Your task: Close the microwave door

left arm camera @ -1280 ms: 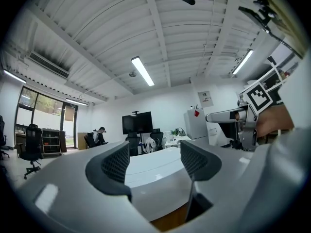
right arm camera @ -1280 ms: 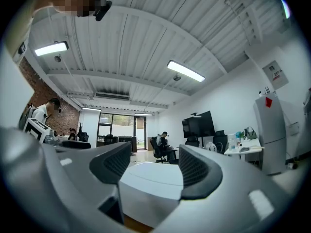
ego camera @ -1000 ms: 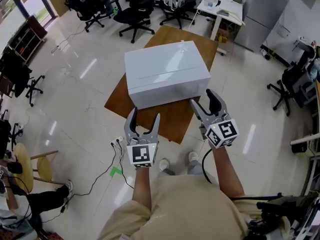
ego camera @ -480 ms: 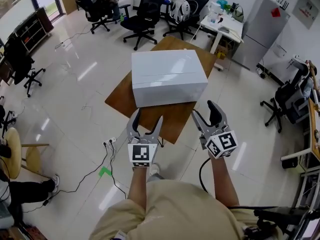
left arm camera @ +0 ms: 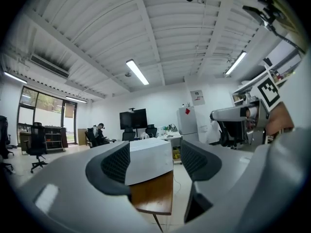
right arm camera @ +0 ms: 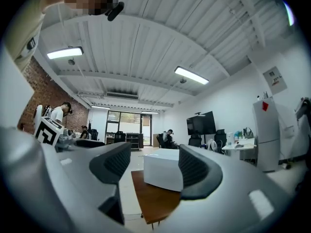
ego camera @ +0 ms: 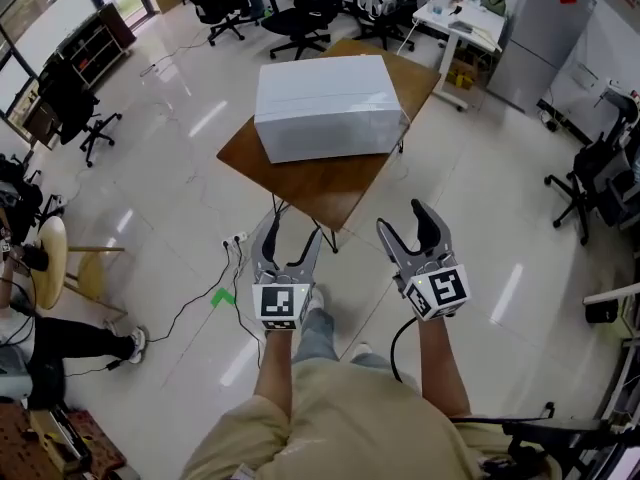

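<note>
Left tongs (ego camera: 290,236) and right tongs (ego camera: 405,223) spread, holding nothing, well apart from microwave (ego camera: 325,103) at 12 o'clock on tabletop (ego camera: 310,183). Door can't be made out; a blind shove could slide it off.

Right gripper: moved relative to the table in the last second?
Yes. The right gripper pulled back from the table: it was beside the microwave, now over floor short of the table's edge.

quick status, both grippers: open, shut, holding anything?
Left gripper: open, holding nothing.
Right gripper: open, holding nothing.
</note>
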